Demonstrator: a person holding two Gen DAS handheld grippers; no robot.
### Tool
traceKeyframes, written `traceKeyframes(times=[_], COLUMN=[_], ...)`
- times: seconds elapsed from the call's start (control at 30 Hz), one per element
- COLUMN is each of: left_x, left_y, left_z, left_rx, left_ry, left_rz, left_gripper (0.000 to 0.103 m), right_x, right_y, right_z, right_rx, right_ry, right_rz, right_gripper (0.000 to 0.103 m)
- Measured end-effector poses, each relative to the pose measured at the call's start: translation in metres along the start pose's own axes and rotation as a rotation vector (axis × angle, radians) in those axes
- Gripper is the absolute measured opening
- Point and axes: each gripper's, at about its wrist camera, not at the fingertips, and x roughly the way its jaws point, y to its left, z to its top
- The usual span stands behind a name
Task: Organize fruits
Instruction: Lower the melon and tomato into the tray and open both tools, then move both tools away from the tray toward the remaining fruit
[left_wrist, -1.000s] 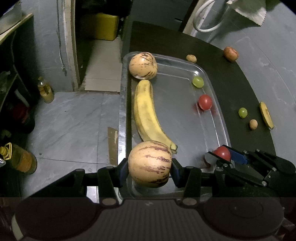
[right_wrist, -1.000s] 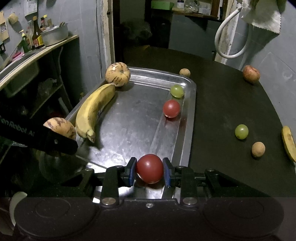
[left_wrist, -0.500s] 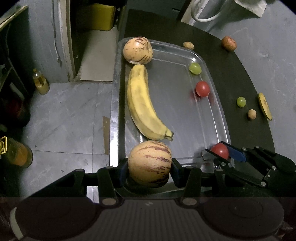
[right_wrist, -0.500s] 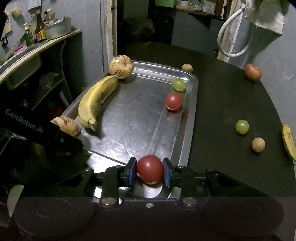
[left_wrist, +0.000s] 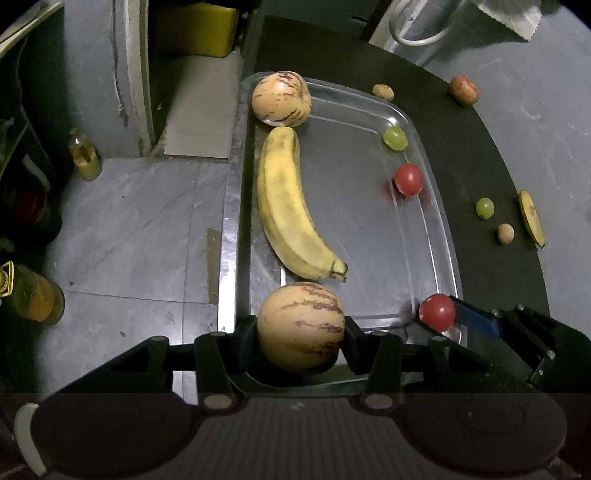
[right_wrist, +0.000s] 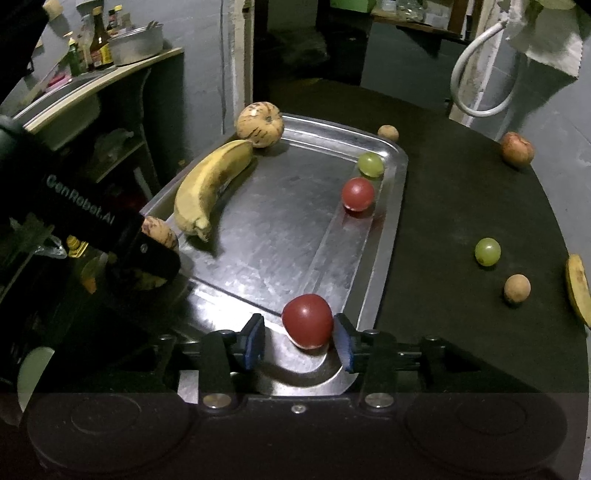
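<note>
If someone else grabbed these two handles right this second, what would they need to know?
Left gripper: shut on a striped melon, at the tray's near left corner.
Right gripper: open, jaws apart around a red tomato resting at the tray's near right corner.
Done, in tray: banana, second striped melon, green grape, second tomato.
Left, on the black table: green grape, two small brown fruits, reddish apple, banana piece.
</note>
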Motion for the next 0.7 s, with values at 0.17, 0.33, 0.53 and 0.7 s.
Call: traceKeyframes(times=[0.17,0.33,0.53,0.7], left_x=[-0.005,-0.015,-0.028,-0.033], left_y=[0.004,0.006,0.01,0.014], left_z=[-0.002,-0.003,-0.001,-0.002], left_rx=[-0.021,-0.03,-0.033,-0.016], left_ry=[-0.009,-0.019,-0.034,0.006], left_rz=[-0.008,-0.022,0.01,0.036], left_gripper=[0.056,0.065,0.088,0.097], right_x=[-0.006,-0.014,-0.02,-0.026], right_y=[0.0,-0.005,-0.012,-0.018], right_z=[0.0,0.001,-0.001,-0.004], right_rx=[-0.01,0.015,0.039,0.072], right_ry=[0.006,0.012,0.022,0.025], right_rz=[0.022,0.037,0.052,0.047], right_gripper=[0.062,0.082,0.095,0.101])
